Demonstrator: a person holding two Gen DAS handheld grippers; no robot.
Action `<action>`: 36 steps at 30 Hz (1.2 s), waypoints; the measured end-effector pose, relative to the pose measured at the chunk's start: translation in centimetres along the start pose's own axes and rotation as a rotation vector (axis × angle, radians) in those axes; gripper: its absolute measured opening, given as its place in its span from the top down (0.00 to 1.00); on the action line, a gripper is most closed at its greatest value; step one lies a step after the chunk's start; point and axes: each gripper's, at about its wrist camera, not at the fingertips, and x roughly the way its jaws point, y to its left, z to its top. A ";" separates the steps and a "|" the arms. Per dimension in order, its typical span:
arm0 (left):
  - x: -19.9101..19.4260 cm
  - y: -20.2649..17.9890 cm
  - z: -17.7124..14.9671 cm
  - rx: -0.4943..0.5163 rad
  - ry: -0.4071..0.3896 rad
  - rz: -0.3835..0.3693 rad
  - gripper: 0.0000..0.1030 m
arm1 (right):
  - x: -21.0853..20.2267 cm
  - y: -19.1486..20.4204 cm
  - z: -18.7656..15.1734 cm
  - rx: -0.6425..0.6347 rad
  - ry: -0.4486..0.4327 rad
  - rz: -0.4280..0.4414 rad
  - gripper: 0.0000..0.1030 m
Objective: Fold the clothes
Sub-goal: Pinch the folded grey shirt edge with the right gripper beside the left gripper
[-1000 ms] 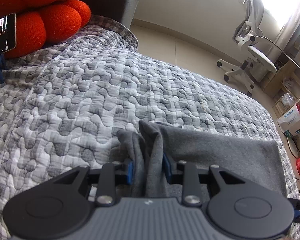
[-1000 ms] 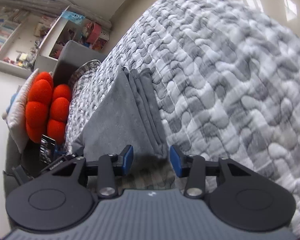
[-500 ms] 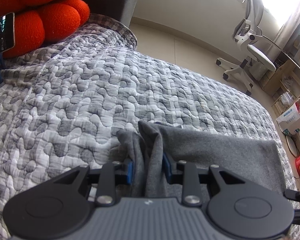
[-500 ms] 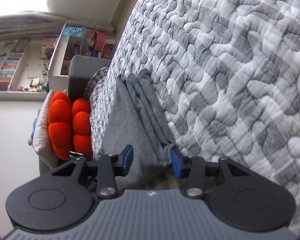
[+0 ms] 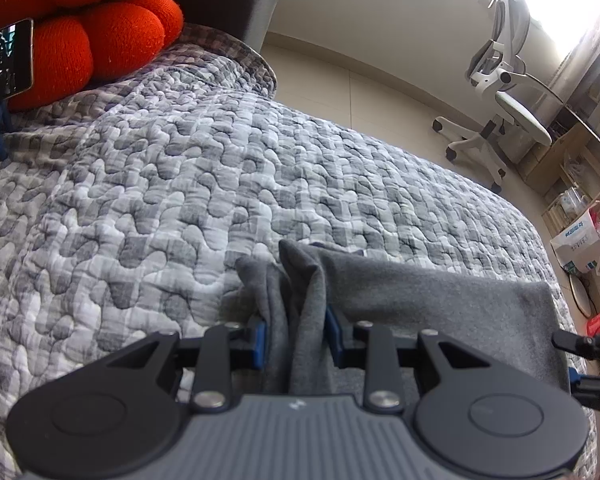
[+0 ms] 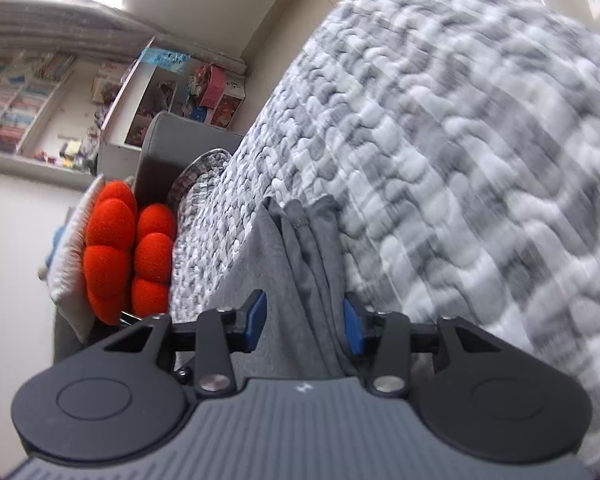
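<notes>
— Grey garment (image 5: 440,300) is lying folded near the bed's (image 5: 180,200) foot edge; my left tool (image 5: 295,338) is pinching its bunched corner.

— And your right tool (image 6: 305,322)?

— It's straddling the other end's stacked layers, pads not yet pressing. I'm judging the cloth soft, light and floppy, so I'm taking both corners.
</notes>
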 end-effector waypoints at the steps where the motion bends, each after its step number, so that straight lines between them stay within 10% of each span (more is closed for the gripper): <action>1: 0.0 0.0 0.0 0.000 0.000 0.001 0.71 | 0.4 0.3 0.1 -0.022 -0.002 -0.006 0.56; 36: 0.2 0.3 0.2 -0.040 0.007 -0.013 0.70 | 4.4 4.3 -0.5 -0.208 -0.044 -0.120 0.73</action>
